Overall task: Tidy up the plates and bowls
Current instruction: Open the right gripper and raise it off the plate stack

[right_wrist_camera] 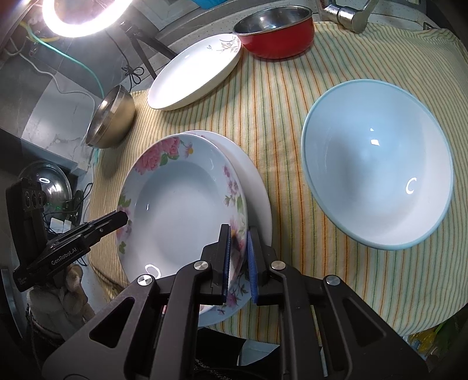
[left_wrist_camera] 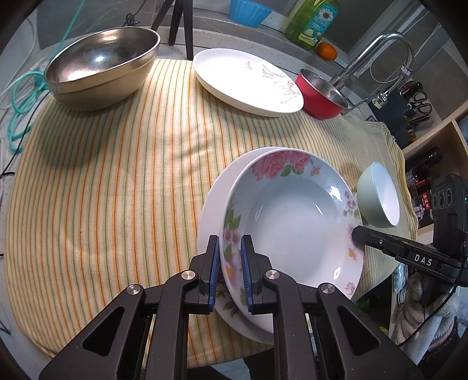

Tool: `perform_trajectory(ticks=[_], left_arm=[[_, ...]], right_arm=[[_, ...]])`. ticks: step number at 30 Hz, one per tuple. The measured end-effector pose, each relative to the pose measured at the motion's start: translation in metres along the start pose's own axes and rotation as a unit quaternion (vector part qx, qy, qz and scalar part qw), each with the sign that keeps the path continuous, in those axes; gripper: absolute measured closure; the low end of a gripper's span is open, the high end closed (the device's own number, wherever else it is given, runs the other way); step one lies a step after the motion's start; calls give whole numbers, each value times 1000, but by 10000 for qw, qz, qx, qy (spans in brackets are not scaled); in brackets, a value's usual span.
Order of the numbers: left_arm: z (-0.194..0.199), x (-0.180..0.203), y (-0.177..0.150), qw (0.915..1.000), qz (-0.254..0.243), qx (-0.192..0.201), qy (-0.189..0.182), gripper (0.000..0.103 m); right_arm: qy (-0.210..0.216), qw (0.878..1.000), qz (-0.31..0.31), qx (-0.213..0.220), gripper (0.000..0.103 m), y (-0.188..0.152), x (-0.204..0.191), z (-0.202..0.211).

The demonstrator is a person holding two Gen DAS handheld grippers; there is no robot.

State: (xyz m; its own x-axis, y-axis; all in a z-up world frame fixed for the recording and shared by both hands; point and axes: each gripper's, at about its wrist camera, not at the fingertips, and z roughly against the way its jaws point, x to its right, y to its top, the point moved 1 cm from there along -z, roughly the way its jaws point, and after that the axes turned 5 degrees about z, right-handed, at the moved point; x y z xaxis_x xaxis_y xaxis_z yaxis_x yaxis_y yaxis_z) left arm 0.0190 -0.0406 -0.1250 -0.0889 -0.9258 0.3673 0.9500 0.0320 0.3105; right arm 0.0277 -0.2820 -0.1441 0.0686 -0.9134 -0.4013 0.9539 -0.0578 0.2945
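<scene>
A flowered deep plate (left_wrist_camera: 292,222) sits on top of a plain white plate (left_wrist_camera: 213,204) near the front of the striped cloth. My left gripper (left_wrist_camera: 229,263) straddles the flowered plate's near rim, jaws close around it. My right gripper (right_wrist_camera: 238,257) straddles the opposite rim (right_wrist_camera: 237,222) of the same plate (right_wrist_camera: 178,210), above the white plate (right_wrist_camera: 257,187). Its black finger (left_wrist_camera: 377,239) shows in the left wrist view. A pale green bowl (left_wrist_camera: 377,195), light blue inside (right_wrist_camera: 377,187), stands to the right.
A steel mixing bowl (left_wrist_camera: 102,64) stands at the back left. A white oval plate (left_wrist_camera: 245,79) and a red pot (left_wrist_camera: 321,93) stand at the back. A faucet (left_wrist_camera: 377,55), soap bottle (left_wrist_camera: 313,20) and an orange (left_wrist_camera: 327,51) lie behind. The cloth's edge (left_wrist_camera: 204,359) is near.
</scene>
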Motion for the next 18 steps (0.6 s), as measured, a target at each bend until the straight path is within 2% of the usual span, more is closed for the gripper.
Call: perform_trajectory(ticks=[6,9,14,18], left_arm=[[1,1,1,10000,-29,55,21,89],[4,2,2,9999,-22,104,-6,88],[7,1,3,9999,-16,160,-21,86],[10,0,4,9998,-26,181,-63,86]], right_arm=[[-1,10000,36,21,90,-1,-1,0],[-89,9999,120,70,86,-1,-3,2],[-245,9990,259,252,61,0,-6,10],[-272,9987,297,313,57,1,-8,16]])
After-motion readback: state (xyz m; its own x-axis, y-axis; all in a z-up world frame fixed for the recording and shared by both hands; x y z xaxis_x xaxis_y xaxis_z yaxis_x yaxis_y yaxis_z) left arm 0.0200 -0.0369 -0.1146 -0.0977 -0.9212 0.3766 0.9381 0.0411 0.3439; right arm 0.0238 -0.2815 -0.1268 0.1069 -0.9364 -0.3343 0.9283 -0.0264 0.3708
